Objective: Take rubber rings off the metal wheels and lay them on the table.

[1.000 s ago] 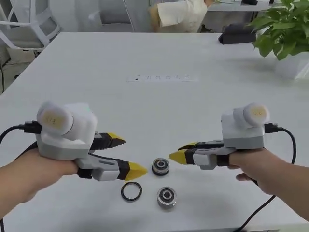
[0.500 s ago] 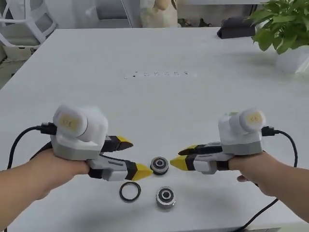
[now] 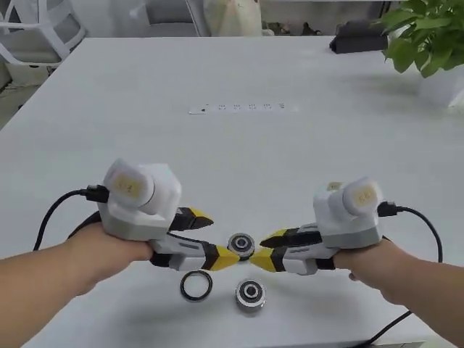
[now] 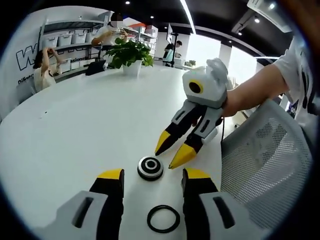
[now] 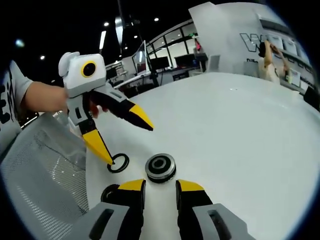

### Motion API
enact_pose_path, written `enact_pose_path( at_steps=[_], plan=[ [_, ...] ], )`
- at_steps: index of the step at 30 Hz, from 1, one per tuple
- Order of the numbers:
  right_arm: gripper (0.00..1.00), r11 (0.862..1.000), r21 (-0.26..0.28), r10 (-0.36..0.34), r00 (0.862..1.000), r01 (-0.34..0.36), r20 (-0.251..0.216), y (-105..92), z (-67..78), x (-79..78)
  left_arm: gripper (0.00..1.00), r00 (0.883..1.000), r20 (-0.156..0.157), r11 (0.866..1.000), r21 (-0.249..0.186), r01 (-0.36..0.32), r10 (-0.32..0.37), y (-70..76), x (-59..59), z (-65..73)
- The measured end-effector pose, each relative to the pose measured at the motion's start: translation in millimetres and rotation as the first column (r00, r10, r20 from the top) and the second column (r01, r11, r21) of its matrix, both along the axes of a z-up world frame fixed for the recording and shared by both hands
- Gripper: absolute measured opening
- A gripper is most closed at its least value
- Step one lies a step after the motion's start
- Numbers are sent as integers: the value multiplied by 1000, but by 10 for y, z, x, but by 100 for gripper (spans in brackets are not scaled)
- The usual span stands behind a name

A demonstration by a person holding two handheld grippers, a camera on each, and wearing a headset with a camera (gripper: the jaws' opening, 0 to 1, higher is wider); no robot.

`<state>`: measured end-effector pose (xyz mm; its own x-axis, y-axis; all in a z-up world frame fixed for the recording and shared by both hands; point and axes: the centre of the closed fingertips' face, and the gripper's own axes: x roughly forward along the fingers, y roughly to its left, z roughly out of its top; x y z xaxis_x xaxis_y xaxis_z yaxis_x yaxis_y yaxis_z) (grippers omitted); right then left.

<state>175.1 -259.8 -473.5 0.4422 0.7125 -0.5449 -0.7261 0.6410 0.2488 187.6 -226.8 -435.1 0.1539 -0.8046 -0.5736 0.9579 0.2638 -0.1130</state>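
A small metal wheel (image 3: 241,244) with a dark band lies flat on the white table, between the two grippers. My left gripper (image 3: 220,236) comes at it from the left, open wide, its lower tip close beside the wheel (image 4: 150,167). From the right, my right gripper (image 3: 261,249) stands open with a narrower gap, its tips just short of the wheel (image 5: 160,167). Neither holds anything. A loose black rubber ring (image 3: 196,285) lies nearer me, under the left gripper's jaw. Another wheel (image 3: 250,293), with a bare metal rim, lies beside that ring.
The table (image 3: 239,159) stretches wide and bare beyond the wheels, with a strip of small marks (image 3: 243,108) at mid-table. A potted plant (image 3: 428,36) stands at the far right corner. Cables trail from both grippers towards the near edge. People stand in the background.
Both grippers have closed in on the banded wheel from either side, so their tips now nearly meet around it. The wheels and loose ring have not moved.
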Motion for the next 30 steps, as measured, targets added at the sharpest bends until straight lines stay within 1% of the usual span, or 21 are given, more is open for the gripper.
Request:
enact_pose_path(
  at_steps=[4, 7, 8, 11, 17, 20, 23, 28, 30],
  plan=[
    [20, 1000, -4, 10, 1000, -10, 14, 14, -1, 20, 40, 1000, -5, 1000, -5, -4, 4, -42, 7, -20],
    [20, 1000, -9, 12, 1000, -12, 15, 20, -19, 47, 38, 1000, -22, 1000, -13, -14, 14, -73, 12, -34],
    [20, 1000, -12, 12, 1000, -11, 16, 17, -24, 53, 37, 1000, -24, 1000, -15, -16, 16, -80, 19, -40],
    [20, 1000, -11, 8, 1000, -8, 21, 26, -18, 61, 36, 1000, -23, 1000, -16, -18, 18, -106, 20, -50],
    [17, 999, -26, 21, 999, -20, 30, 40, -44, 53, 30, 1000, -20, 1000, 0, -5, 5, -160, 1, -116],
    [16, 999, -30, 20, 999, -19, 34, 36, -55, 46, 29, 1000, -20, 1000, -3, -13, 13, -195, 23, -136],
    [15, 999, -29, 21, 999, -20, 39, 40, -51, 41, 27, 1000, -21, 1000, 3, -10, 10, -219, 29, -160],
    [14, 999, -32, 22, 999, -21, 42, 36, -53, 45, 23, 1000, -15, 1000, 16, 5, -5, -237, 14, -190],
    [14, 999, -36, 25, 999, -23, 45, 34, -54, 44, 23, 1000, -5, 1000, 22, 10, -10, -247, 14, -196]
  ],
)
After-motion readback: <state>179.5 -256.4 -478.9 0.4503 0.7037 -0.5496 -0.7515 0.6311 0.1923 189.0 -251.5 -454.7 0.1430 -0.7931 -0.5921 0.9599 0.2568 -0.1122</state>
